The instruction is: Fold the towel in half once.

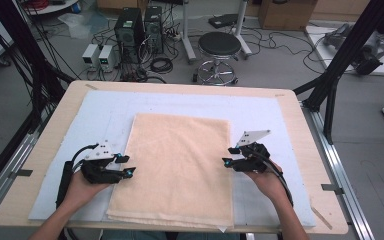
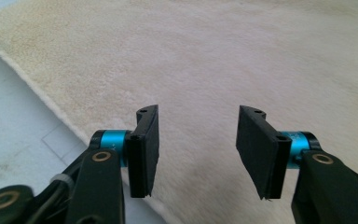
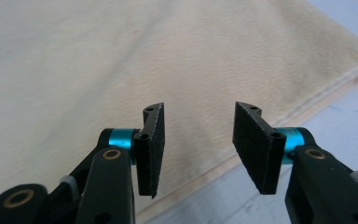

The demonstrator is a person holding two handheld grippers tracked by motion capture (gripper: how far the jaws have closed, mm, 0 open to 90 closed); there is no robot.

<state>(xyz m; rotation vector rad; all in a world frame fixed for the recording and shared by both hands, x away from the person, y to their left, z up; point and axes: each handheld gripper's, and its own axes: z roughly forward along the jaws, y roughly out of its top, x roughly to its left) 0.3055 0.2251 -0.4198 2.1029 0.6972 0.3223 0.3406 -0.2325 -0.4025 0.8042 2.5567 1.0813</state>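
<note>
A cream towel (image 1: 177, 167) lies flat and folded on a pale blue mat (image 1: 260, 117) that covers the wooden table. My left gripper (image 1: 128, 165) sits at the towel's left edge, jaws apart, pointing in over the cloth. The left gripper view looks over the towel (image 2: 223, 60), with nothing between the open gripper's (image 2: 198, 151) pads. My right gripper (image 1: 228, 156) is at the towel's right edge, facing inward, also open. In the right gripper view the towel's hemmed edge (image 3: 307, 102) runs under the empty gripper (image 3: 199, 149).
The mat (image 2: 14, 126) shows bare beside the towel on both sides. The table's wooden rim (image 1: 180, 86) borders the mat. Beyond the far edge stand a black stool (image 1: 219, 50), computer towers (image 1: 137, 27) and loose cables on the floor.
</note>
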